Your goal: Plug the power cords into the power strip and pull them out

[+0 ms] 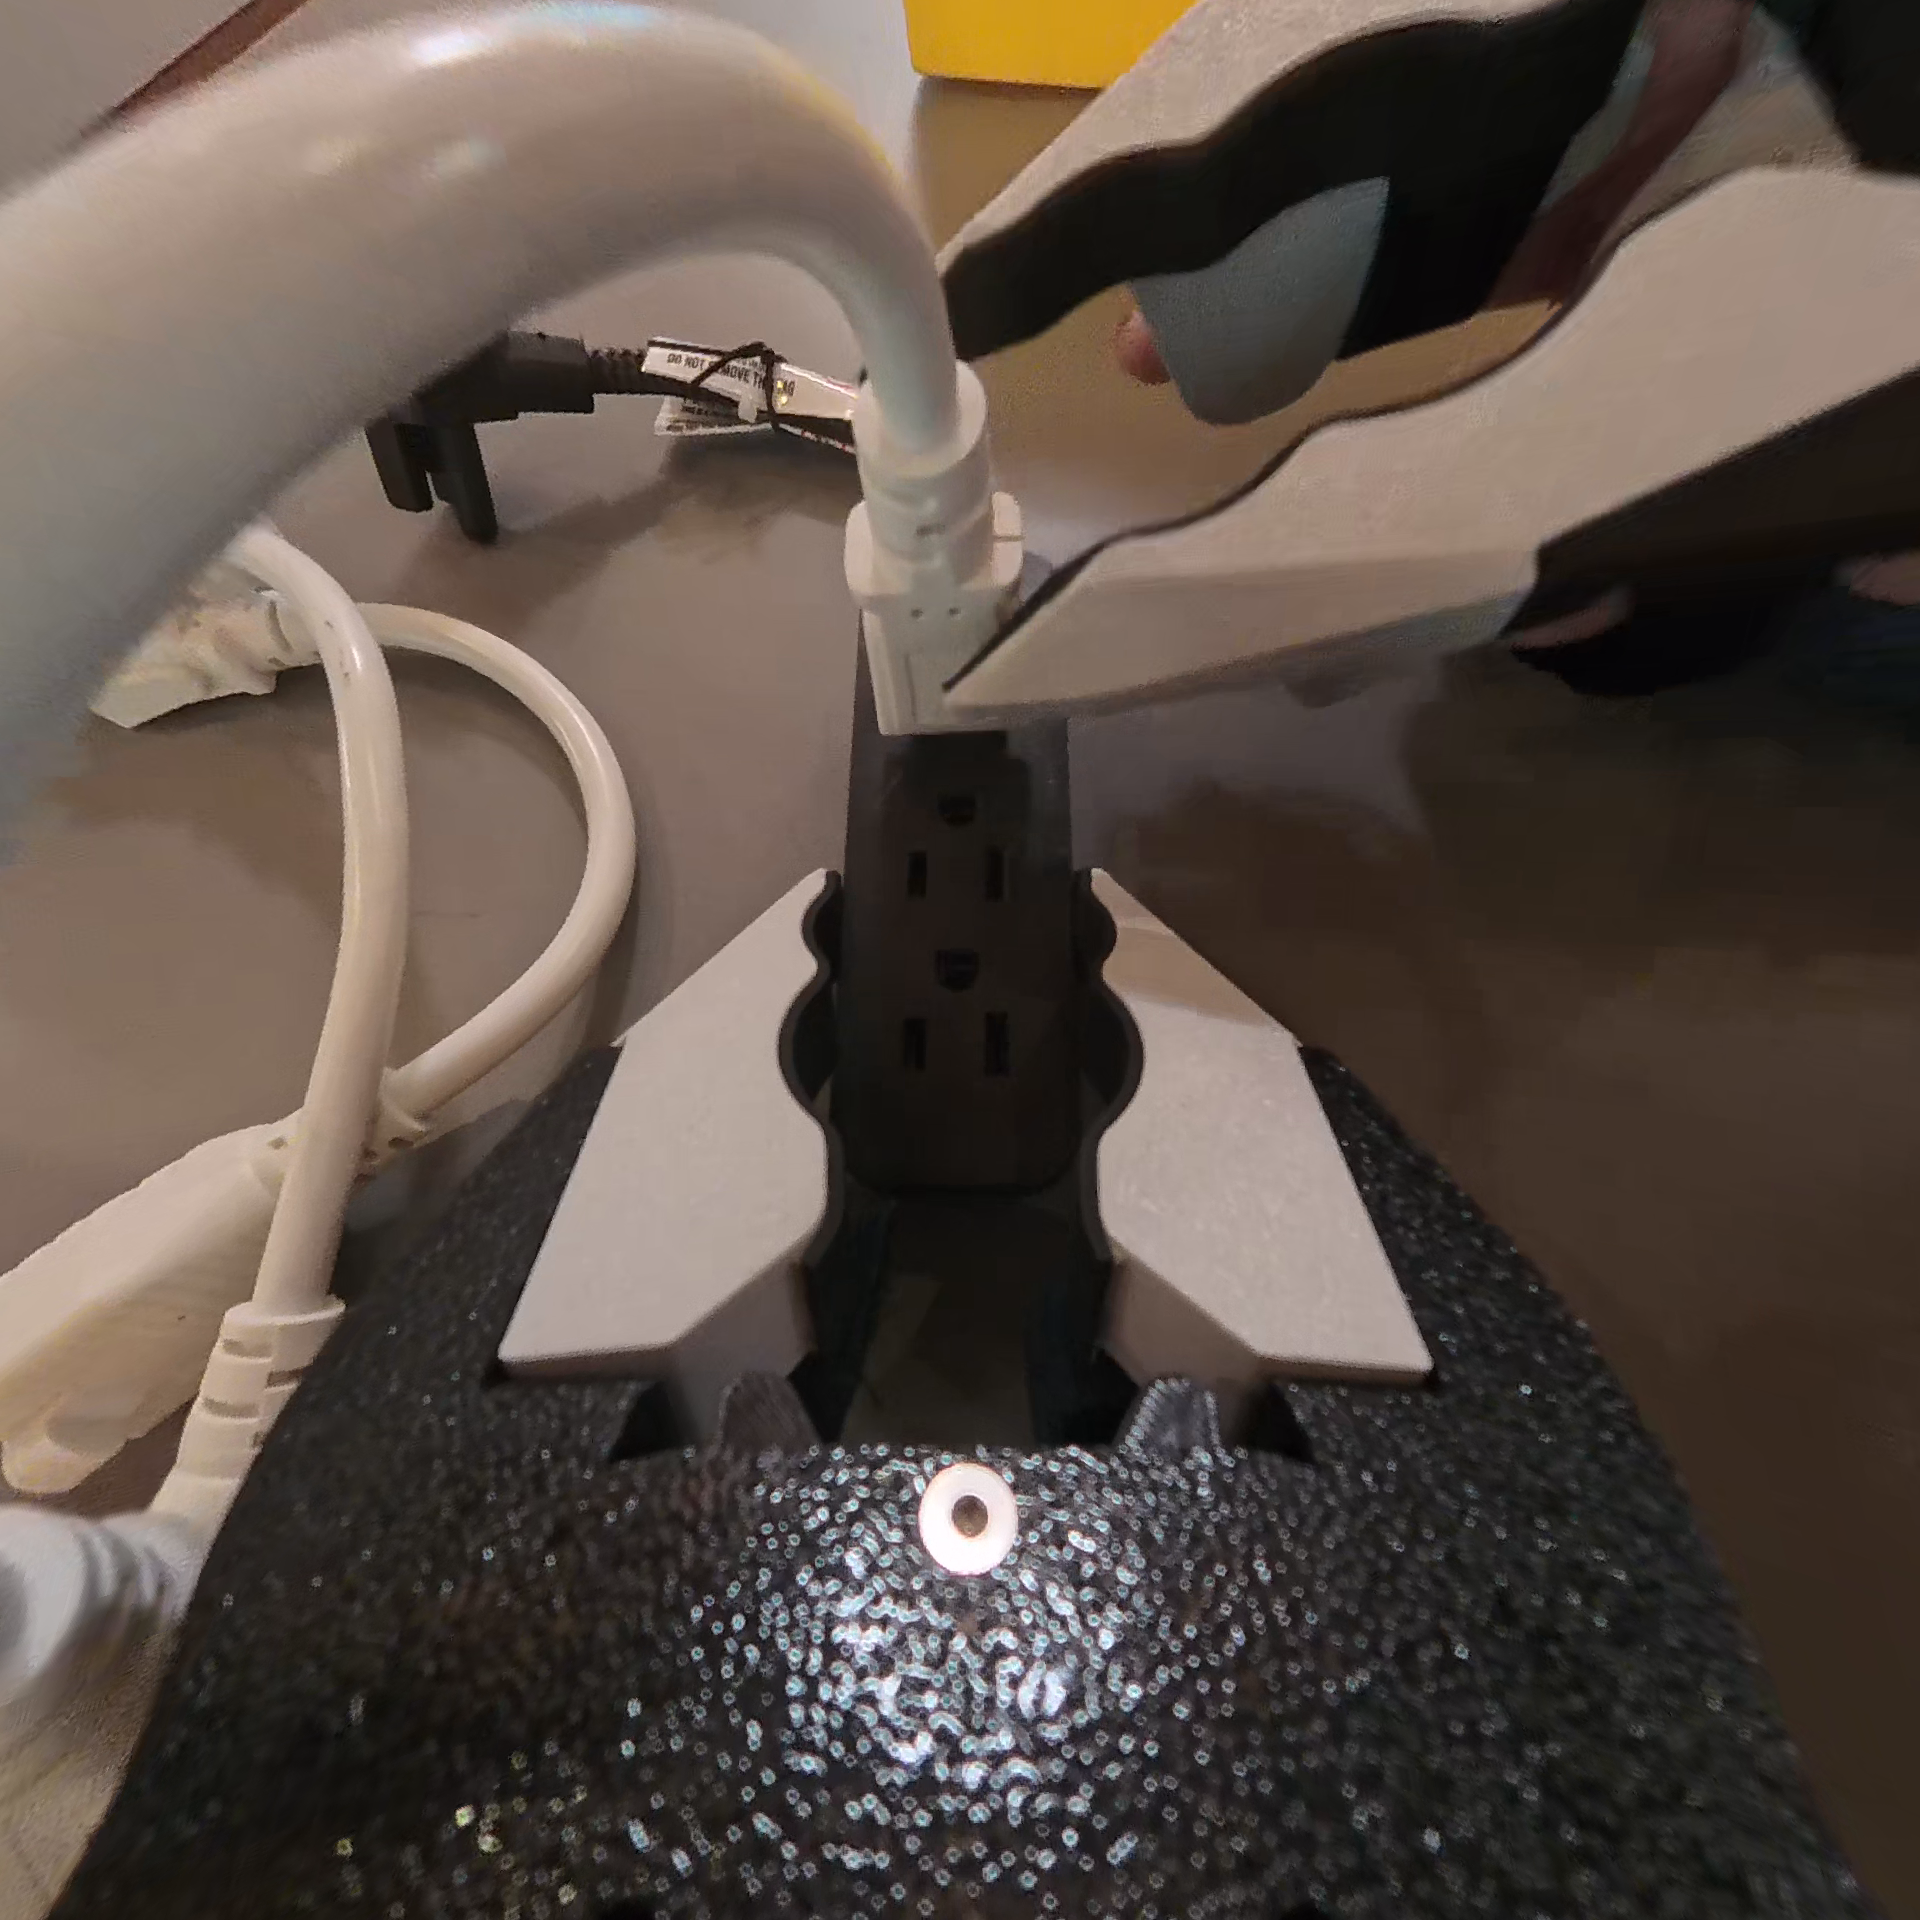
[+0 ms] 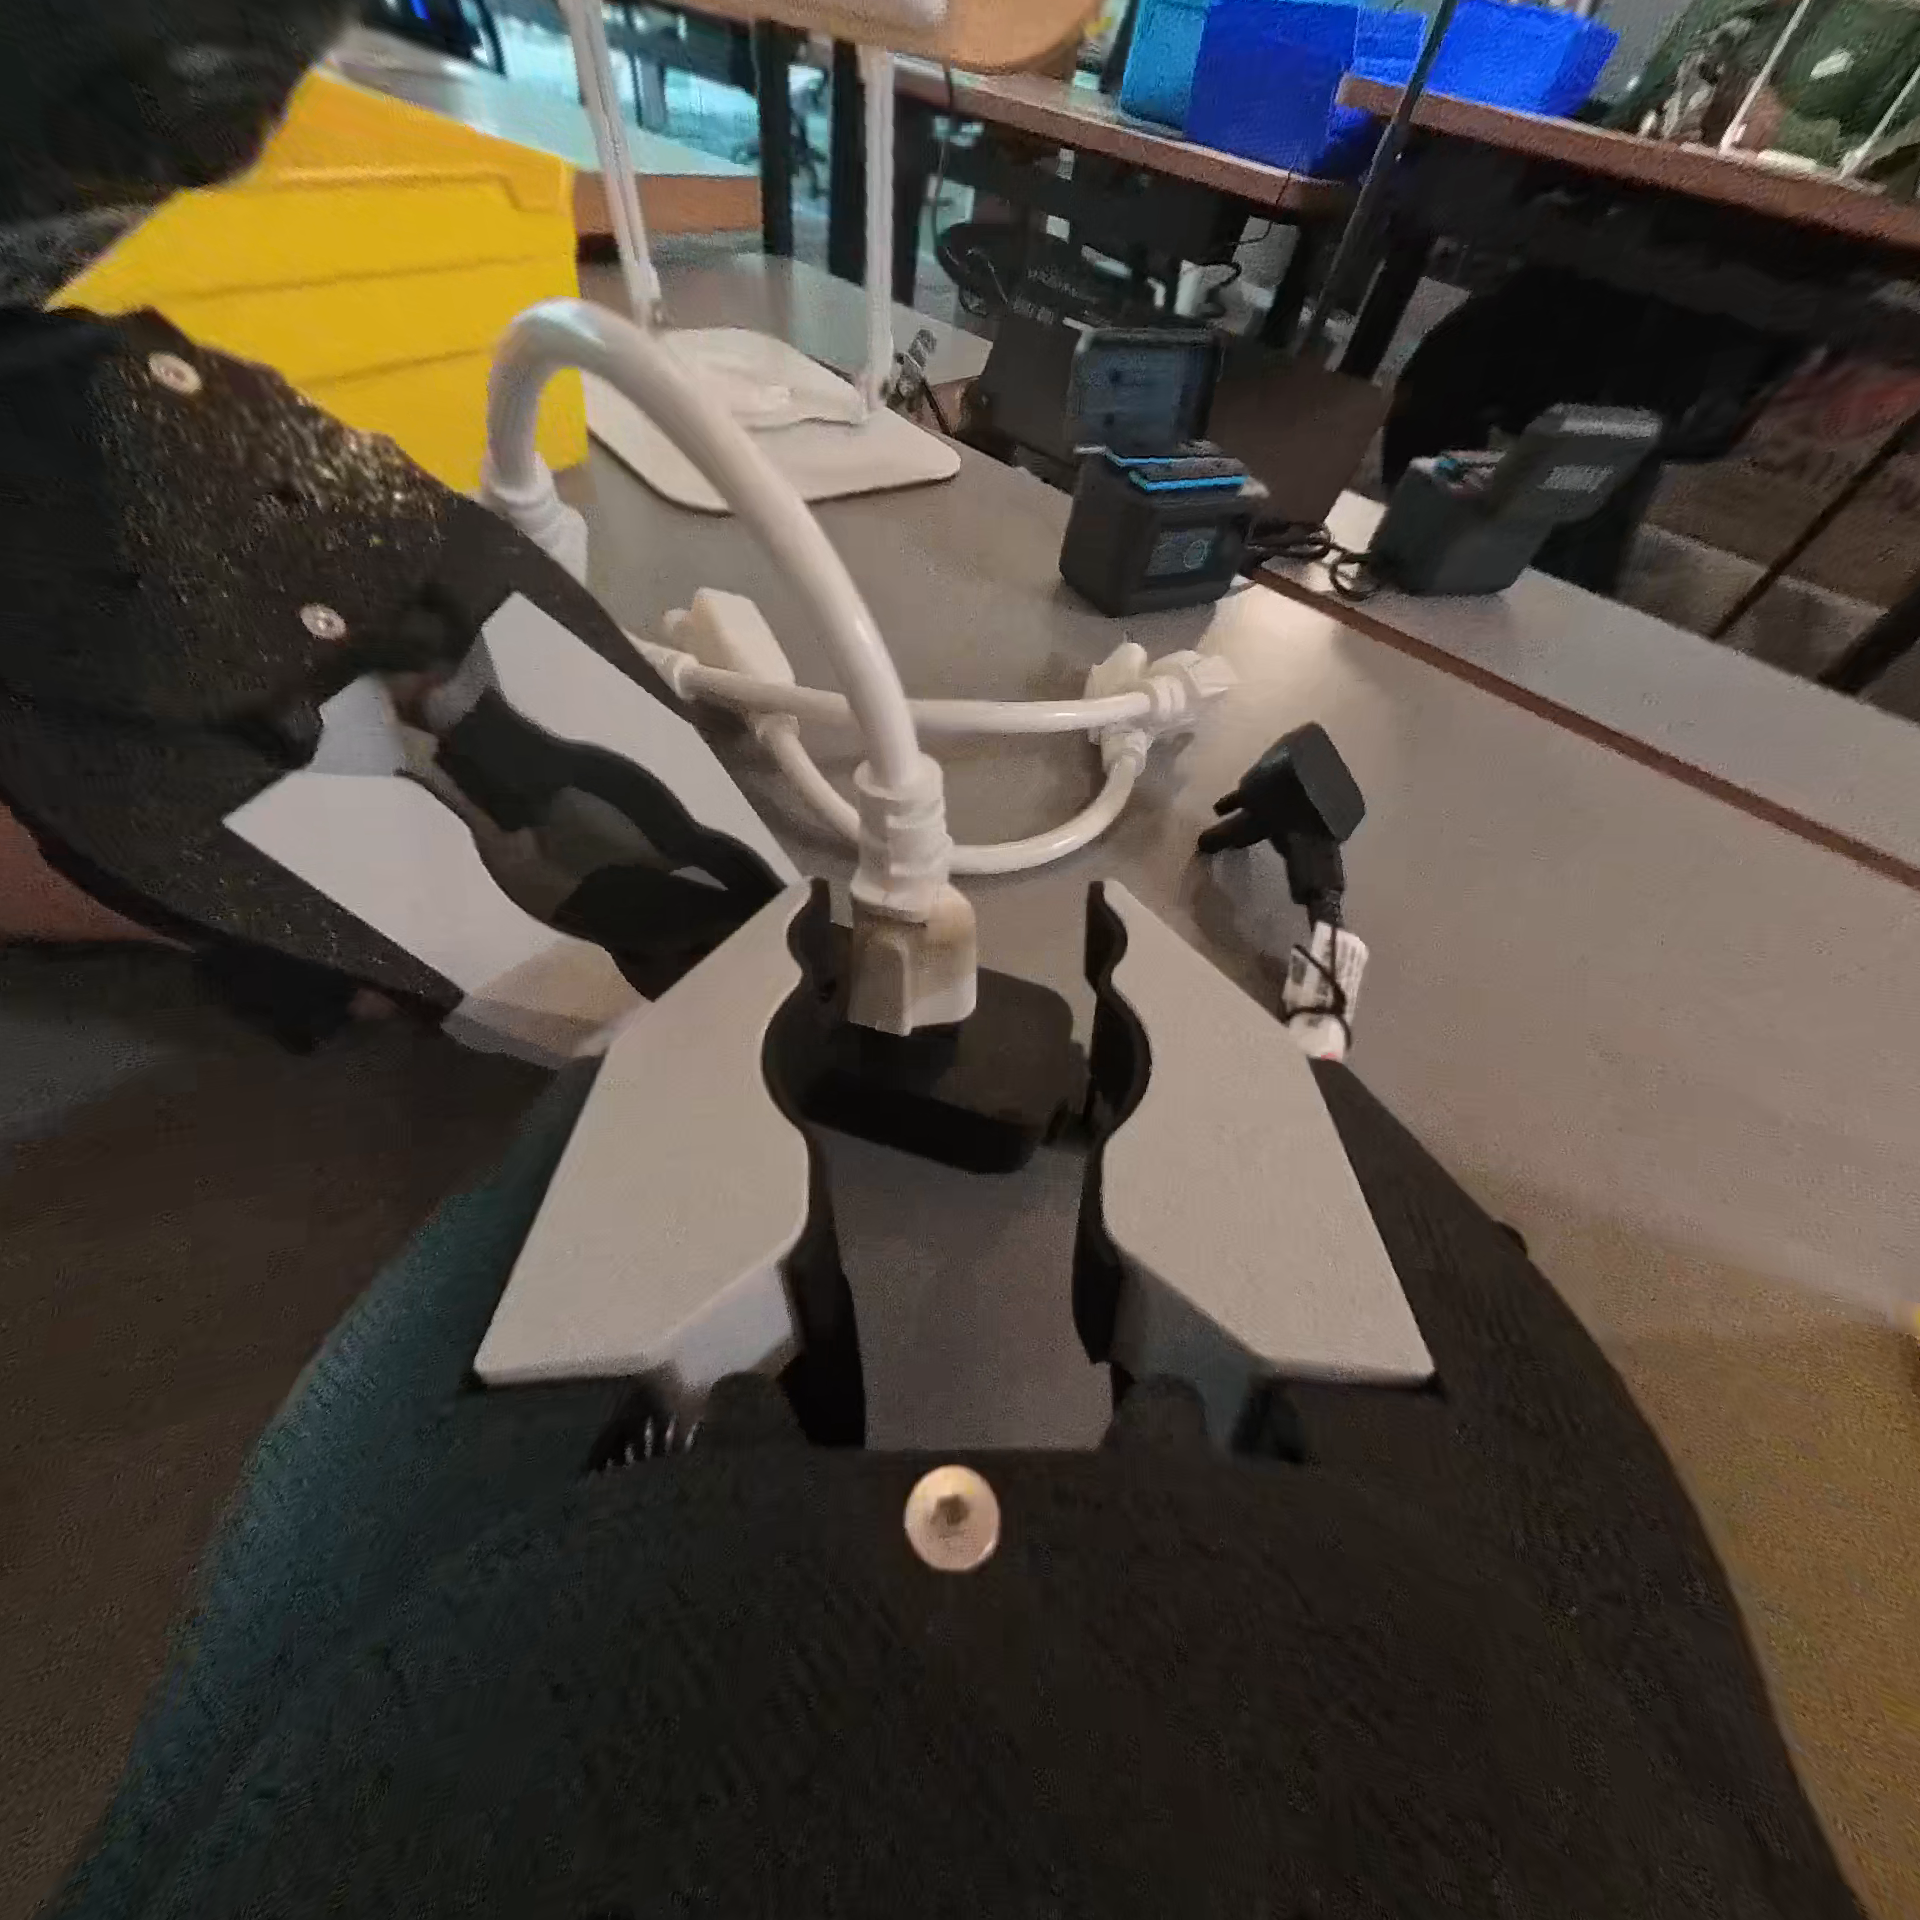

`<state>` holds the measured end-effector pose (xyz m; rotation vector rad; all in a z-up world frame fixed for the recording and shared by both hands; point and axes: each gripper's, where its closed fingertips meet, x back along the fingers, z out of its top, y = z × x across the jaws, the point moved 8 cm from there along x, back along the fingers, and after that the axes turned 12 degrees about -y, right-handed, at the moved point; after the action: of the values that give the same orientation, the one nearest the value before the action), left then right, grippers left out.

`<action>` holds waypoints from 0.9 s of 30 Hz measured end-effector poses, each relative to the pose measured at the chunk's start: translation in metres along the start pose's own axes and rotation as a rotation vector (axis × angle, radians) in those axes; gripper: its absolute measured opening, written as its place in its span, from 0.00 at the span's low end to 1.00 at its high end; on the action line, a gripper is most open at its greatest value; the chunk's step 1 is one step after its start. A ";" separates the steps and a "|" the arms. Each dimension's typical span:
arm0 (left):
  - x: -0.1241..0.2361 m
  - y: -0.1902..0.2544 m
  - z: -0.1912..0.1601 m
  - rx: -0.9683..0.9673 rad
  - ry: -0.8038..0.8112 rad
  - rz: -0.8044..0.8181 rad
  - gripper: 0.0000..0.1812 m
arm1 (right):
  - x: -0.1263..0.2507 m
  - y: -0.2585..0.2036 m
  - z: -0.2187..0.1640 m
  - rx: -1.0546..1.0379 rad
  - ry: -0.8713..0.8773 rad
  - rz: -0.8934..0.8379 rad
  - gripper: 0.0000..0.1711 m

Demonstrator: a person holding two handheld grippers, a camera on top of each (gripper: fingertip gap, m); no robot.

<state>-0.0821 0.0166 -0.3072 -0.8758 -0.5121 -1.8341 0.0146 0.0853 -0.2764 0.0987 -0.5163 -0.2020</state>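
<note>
Frame centre: white plug [image 1: 935, 613] seated in black power strip [image 1: 961, 977], which left gripper [image 1: 961, 1029] clamps, while right gripper [image 2: 951, 997] stands open around plug; judged risk — closing off-centre slips, tilting plug or lifting strip.

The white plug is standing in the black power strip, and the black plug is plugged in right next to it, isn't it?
Not quite. The white plug does stand in the black power strip, but the black plug is not plugged in. It lies loose on the grey table, away from the strip. The right wrist view shows this best, and the left wrist view shows the strip's nearer sockets empty.
</note>
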 end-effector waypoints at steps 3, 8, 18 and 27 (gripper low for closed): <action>0.000 0.000 0.000 -0.002 0.000 -0.001 0.24 | -0.001 0.004 0.000 -0.110 0.010 0.090 0.25; 0.000 0.001 0.000 -0.014 0.001 -0.009 0.24 | -0.009 -0.001 -0.001 -0.082 -0.062 0.135 0.15; 0.000 0.001 0.000 -0.015 0.002 -0.007 0.24 | -0.008 -0.002 -0.004 -0.005 -0.105 0.060 0.14; 0.000 0.002 0.000 -0.020 0.001 -0.021 0.24 | 0.008 0.000 0.011 -0.075 0.155 0.133 0.31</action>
<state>-0.0804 0.0159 -0.3073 -0.8863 -0.5048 -1.8618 0.0157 0.0833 -0.2633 0.0069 -0.3586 -0.0821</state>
